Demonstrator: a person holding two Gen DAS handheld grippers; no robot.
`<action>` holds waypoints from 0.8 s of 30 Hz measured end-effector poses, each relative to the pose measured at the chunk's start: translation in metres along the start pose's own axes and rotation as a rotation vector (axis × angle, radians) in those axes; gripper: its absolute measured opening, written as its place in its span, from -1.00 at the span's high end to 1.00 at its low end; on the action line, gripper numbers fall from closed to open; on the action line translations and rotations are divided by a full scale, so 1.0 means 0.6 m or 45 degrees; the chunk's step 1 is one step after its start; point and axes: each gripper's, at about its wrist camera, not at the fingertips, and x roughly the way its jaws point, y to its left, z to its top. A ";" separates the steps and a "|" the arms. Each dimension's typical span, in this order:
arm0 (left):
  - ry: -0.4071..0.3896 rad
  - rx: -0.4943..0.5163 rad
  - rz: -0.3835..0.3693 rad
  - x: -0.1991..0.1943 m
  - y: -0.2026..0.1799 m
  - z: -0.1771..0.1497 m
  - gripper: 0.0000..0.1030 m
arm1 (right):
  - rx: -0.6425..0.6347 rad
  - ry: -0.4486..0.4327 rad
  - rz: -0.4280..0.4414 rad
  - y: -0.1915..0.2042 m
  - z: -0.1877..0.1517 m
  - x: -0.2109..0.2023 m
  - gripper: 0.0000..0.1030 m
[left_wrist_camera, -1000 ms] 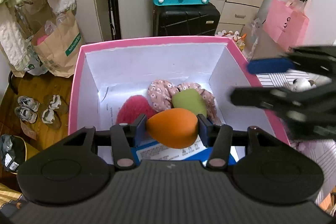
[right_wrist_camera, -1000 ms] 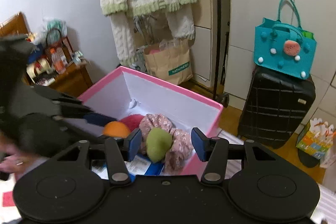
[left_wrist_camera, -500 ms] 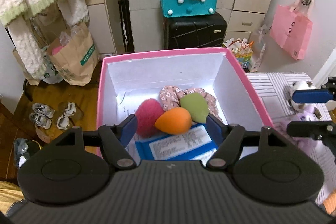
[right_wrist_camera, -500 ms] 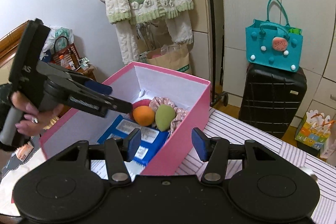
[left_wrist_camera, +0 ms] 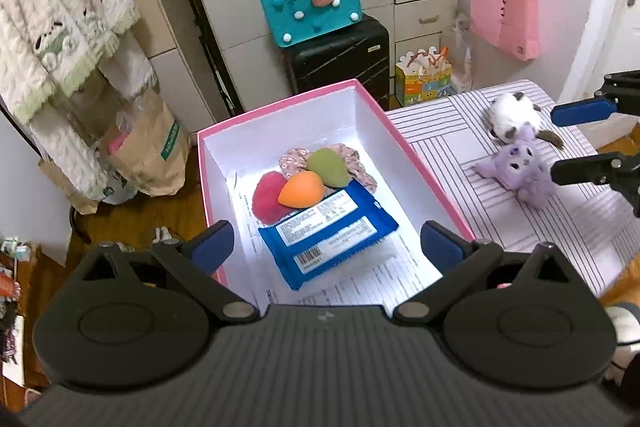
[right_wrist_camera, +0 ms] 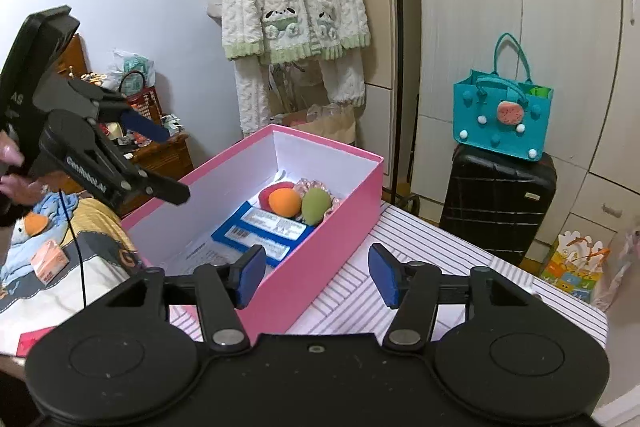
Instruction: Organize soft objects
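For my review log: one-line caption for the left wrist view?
Open left gripper above pink box holding orange sponge; plush toys outside.

Pink box [left_wrist_camera: 424, 163], open, white inside: orange sponge [left_wrist_camera: 301, 190] on red sponge [left_wrist_camera: 267, 195], green sponge [left_wrist_camera: 329, 167] on floral scrunchie [left_wrist_camera: 292, 159] toward the far end; blue packets [left_wrist_camera: 332, 231] mid-floor. Striped tabletop [left_wrist_camera: 520, 227], right of box: purple plush [left_wrist_camera: 520, 169], touching white plush [left_wrist_camera: 514, 115].

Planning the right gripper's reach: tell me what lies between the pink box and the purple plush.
Left wrist view: only bare striped tablecloth separates the pink box from the purple plush.
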 end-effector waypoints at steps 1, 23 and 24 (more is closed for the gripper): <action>-0.015 0.005 0.005 -0.011 -0.005 -0.003 -0.96 | -0.002 -0.001 -0.003 0.000 -0.005 -0.011 -0.22; -0.153 0.159 -0.282 -0.049 -0.200 -0.002 -0.93 | 0.070 -0.006 -0.136 -0.050 -0.145 -0.130 -0.36; -0.149 0.159 -0.306 -0.041 -0.211 -0.001 -0.92 | 0.076 -0.001 -0.132 -0.054 -0.152 -0.129 -0.37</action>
